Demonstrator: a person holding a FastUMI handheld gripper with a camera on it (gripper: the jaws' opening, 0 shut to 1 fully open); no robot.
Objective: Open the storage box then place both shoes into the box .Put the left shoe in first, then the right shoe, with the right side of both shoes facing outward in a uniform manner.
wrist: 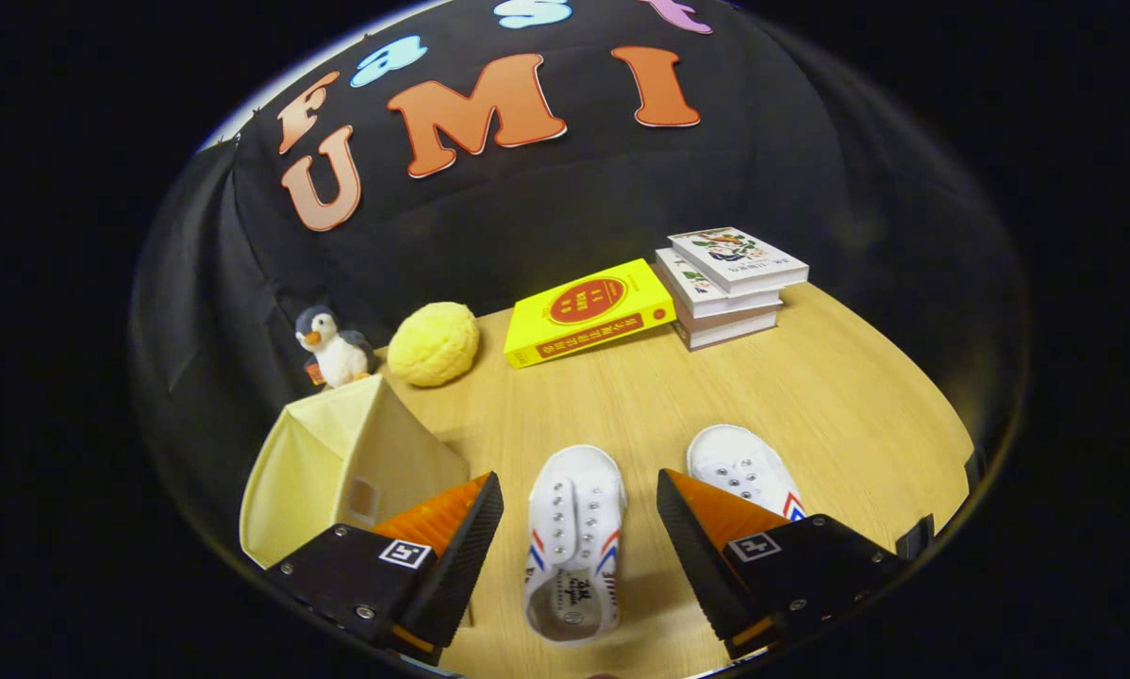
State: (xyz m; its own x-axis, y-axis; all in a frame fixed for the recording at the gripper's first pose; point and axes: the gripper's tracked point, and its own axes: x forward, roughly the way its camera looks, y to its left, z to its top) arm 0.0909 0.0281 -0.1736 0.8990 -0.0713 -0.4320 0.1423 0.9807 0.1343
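My gripper stands open above the wooden table. Between its two fingers lies a white canvas shoe with red and blue stripes, toe pointing away from me, not touched by either finger. A second white shoe lies just to the right, partly hidden behind the right finger. The pale yellow storage box stands to the left, beside and beyond the left finger. Its lid looks closed.
Beyond the box sit a plush penguin and a yellow bumpy ball. Farther back lie a yellow book and a stack of three books. The table ends at the black cloth wall.
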